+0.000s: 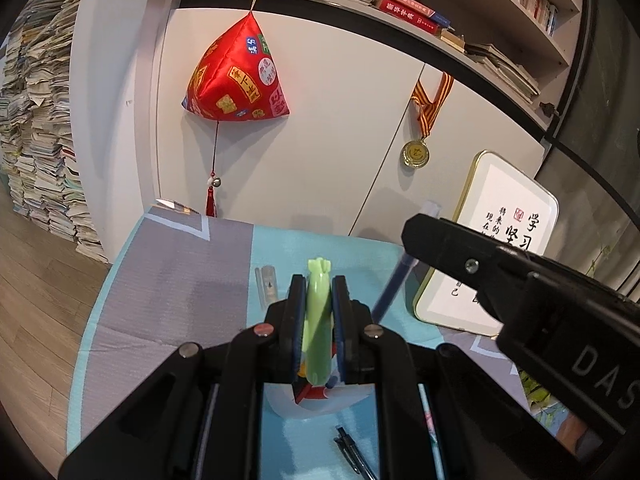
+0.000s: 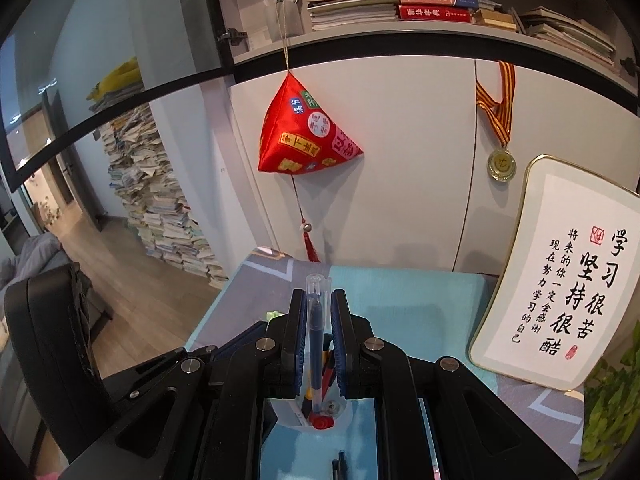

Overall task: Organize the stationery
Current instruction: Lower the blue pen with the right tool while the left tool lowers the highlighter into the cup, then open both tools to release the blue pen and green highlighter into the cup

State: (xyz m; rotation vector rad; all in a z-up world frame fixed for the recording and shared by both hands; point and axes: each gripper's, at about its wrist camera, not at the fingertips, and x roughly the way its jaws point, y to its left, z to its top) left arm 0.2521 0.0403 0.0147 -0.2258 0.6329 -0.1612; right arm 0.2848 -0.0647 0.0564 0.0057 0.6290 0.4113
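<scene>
My left gripper (image 1: pixel 318 286) is shut on a light green pen (image 1: pixel 317 320) that stands upright between its jaws. Under it is a pale pen holder (image 1: pixel 286 404) with red items inside. My right gripper (image 2: pixel 318 300) is shut on a clear-barrelled blue pen (image 2: pixel 316 332), held upright over the same holder (image 2: pixel 285 414). In the left wrist view, the right gripper (image 1: pixel 420 236) reaches in from the right with the blue pen (image 1: pixel 390 288) slanting down from it. A black pen (image 1: pixel 352 454) lies on the blue mat in front of the holder.
A small clear tube (image 1: pixel 266 284) lies on the mat beyond the left gripper. A framed calligraphy board (image 2: pixel 560 280) leans on the white cabinet at the right. A red fabric ornament (image 2: pixel 304 136) and a medal (image 2: pixel 501 164) hang there. Paper stacks (image 2: pixel 160 200) stand on the floor, left.
</scene>
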